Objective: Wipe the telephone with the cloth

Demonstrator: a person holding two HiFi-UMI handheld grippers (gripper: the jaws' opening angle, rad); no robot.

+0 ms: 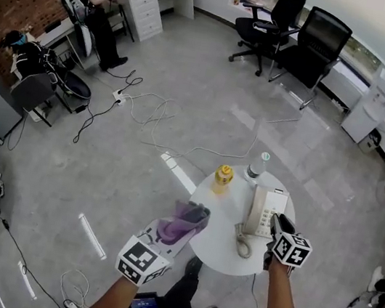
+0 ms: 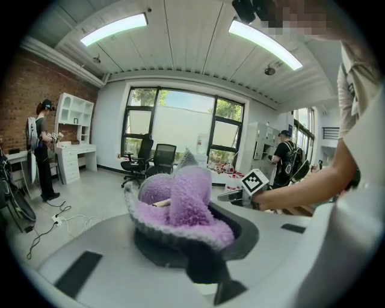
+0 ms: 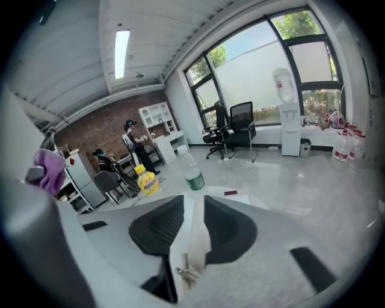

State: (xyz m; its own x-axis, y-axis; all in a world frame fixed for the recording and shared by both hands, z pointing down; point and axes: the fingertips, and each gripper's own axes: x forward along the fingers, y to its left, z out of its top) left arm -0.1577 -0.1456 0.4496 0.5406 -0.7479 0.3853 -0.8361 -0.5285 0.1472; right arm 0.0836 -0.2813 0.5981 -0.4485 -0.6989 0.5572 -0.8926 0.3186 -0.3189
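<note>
- My left gripper [image 1: 175, 234] clenches the purple cloth [image 1: 187, 219], bunched between its jaws, left of the telephone [image 1: 267, 208] and apart from it.
- My right gripper [image 1: 278, 225] grips the white handset [image 3: 195, 231], its coiled cord trailing, just beside the telephone's near right corner on the round table [image 1: 222, 259].

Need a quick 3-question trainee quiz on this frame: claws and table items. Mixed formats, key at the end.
1. Multiple choice: what does the left claw hold? A) purple cloth B) sponge C) nothing
2. True or false: the yellow bottle stands upright on the round table.
3. Fill in: the right claw is shut on the telephone's ____.
Key: 1 A; 2 true; 3 handset.
</note>
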